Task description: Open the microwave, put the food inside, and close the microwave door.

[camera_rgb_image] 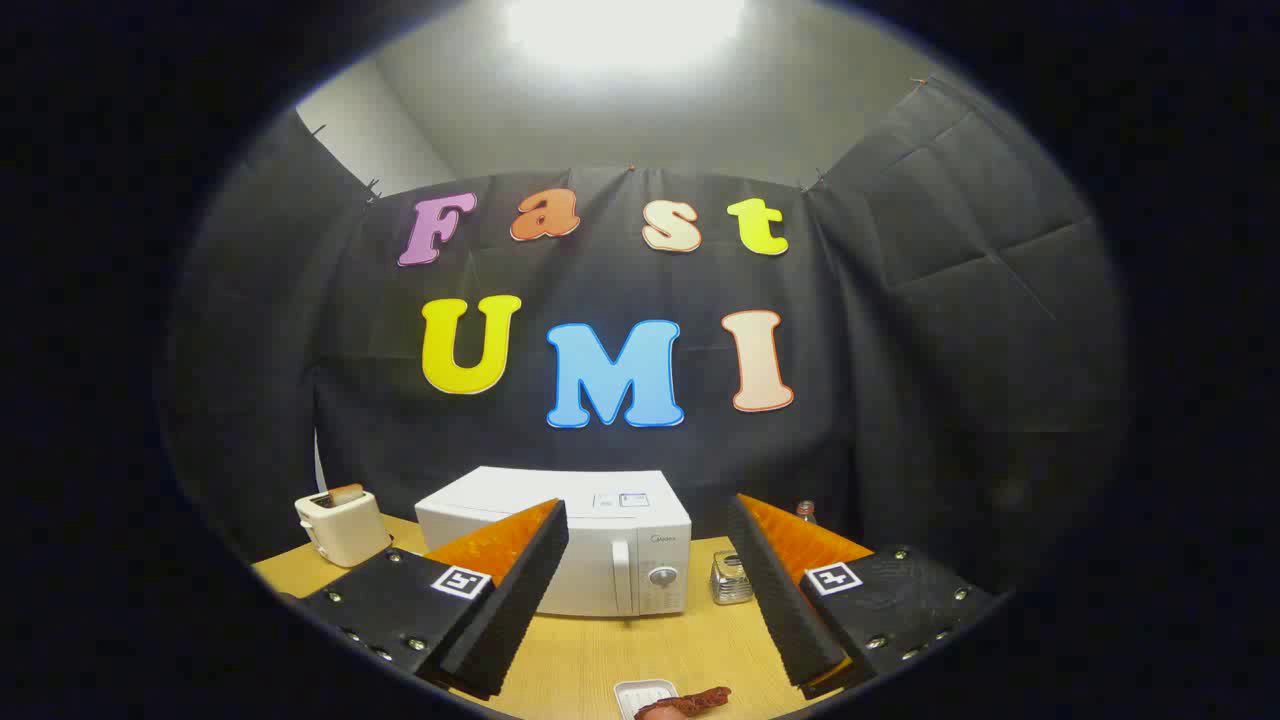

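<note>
Tool (648, 520) spread, holding nothing. Microwave (600, 545) at 12 o'clock beyond fingers, door closed; food (690, 702) at 6 o'clock on bench (580, 650).

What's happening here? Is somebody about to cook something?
A person is holding a gripper with its fingers spread open and nothing between them. Beyond them, on the wooden table, stands a white box-shaped microwave with its door closed. A small white tray with reddish-brown food lies just below the fingers, untouched. A white toaster stands beside the microwave.

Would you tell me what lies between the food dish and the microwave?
Bare wooden tabletop, in the gripper view: the dish is near the open gripper, the shut microwave beyond.
</note>
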A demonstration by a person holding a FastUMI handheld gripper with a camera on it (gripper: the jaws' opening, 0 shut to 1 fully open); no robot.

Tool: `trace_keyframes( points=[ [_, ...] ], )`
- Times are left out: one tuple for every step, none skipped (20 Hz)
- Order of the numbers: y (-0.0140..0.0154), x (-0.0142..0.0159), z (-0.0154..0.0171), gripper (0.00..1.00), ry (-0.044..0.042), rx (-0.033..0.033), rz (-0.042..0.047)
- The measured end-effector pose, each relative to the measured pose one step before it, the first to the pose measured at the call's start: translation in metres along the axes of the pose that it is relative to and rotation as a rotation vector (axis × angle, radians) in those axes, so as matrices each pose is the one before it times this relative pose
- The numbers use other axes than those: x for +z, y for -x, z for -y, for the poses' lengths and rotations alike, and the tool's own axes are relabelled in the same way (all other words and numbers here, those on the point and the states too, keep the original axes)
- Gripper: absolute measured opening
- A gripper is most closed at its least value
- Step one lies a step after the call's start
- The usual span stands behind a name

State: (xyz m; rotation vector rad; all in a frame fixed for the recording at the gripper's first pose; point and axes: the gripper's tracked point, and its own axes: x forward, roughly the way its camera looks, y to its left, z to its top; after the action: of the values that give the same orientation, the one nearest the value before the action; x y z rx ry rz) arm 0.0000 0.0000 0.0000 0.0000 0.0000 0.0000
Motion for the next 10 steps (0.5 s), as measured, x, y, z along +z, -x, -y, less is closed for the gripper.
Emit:
trace_keyframes(
  points=[
    [0.00082,0.00039,-0.00232,0.98,-0.00208,-0.00084,0.00069],
    [0.00111,0.00028,-0.00171,0.99,-0.00218,-0.00223,0.00052],
    [0.00096,0.00015,-0.00158,0.99,-0.0031,-0.00402,0.00076],
    [0.002,0.00103,-0.00159,0.99,-0.00444,-0.00393,0.00279],
    [0.0024,0.00074,-0.00063,0.98,-0.00816,-0.01005,0.00109],
    [0.00226,0.00015,0.00012,0.99,-0.01155,-0.00712,-0.00013],
    [0.00285,0.00126,-0.00085,0.98,-0.01069,-0.00412,0.00475],
    [0.00113,0.0012,-0.00028,0.98,-0.00595,-0.00111,0.00668],
    [0.00031,0.00039,-0.00095,0.98,0.00183,0.00701,0.01075],
    [-0.00114,-0.00096,0.0018,0.98,0.01377,0.00228,0.00501]
  ],
)
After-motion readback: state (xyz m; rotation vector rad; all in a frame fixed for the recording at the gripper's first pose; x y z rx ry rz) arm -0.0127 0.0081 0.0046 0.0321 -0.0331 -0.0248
